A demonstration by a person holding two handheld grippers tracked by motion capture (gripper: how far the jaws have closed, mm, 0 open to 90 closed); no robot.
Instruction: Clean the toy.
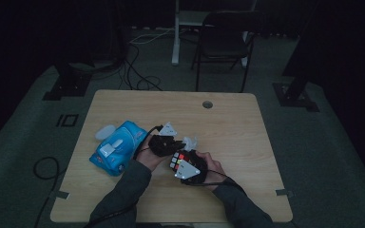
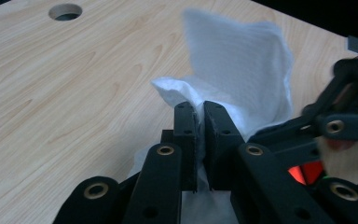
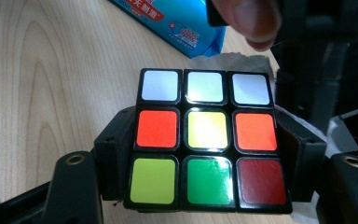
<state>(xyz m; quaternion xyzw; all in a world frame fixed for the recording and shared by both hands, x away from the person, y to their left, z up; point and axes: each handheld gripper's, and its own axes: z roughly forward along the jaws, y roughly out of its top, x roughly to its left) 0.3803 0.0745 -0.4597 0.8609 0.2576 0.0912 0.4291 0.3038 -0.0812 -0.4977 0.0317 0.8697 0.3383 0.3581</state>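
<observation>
Beside blue tissue pack (image 1: pixel 115 146), right gripper (image 3: pixel 207 154) clamped puzzle cube (image 3: pixel 207 140); left gripper (image 2: pixel 199 126) pinched white tissue (image 2: pixel 242 65) against it. Risk: hard wiping could twist cube loose.

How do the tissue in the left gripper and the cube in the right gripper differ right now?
The white tissue is thin, soft and crumpled; the puzzle cube is rigid and square-edged with coloured stickers. The left gripper pinches the tissue with jaws almost together; the right gripper holds the cube with jaws spread across its sides. Both are clamped above the wooden table.
</observation>
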